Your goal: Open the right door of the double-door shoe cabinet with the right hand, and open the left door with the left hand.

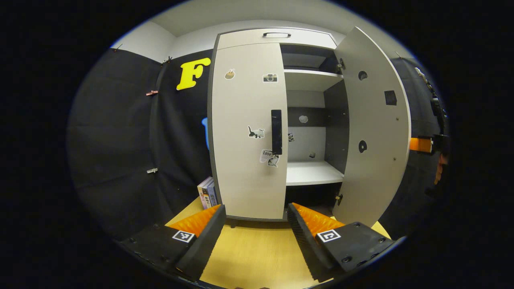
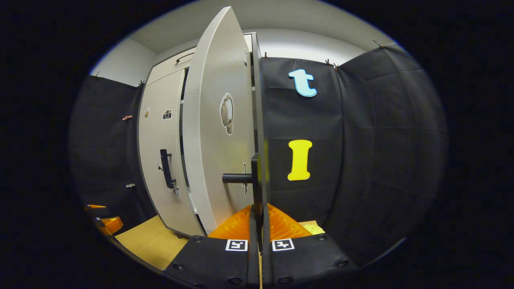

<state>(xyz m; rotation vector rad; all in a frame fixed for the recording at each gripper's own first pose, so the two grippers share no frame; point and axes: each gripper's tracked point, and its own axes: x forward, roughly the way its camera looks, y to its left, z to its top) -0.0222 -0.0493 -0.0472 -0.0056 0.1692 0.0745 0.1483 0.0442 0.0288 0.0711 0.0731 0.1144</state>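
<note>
Right gripper view: right door (image 2: 213, 132) of the shoe cabinet (image 1: 277, 40) is swung well out, edge-on to the camera. The right gripper (image 2: 260, 218) has its orange fingers (image 2: 235, 224) closed together around the door's black handle (image 2: 257, 176), whose bar runs down between them; grip looks firm, both fingers seem to press on it, though the contact itself is partly hidden

From the left gripper view the same door (image 1: 373, 128) stands open, showing white shelves (image 1: 311, 172) inside, with the right gripper (image 1: 425, 144) at its outer edge

Left door (image 1: 249, 132) is shut, flush with the frame, stickers on its face. Its black vertical handle (image 1: 276, 131) sits at the inner edge. The left gripper (image 1: 257, 218) hangs in front of it, well short, fingers (image 1: 198, 220) spread wide, holding nothing, above the wooden floor board (image 1: 257, 257)

My read: step one is essentially done, step two not started. Next move calls for the left gripper to go forward and up to handle height, straddle the bar, close, then pull in an arc about the left hinge
</note>
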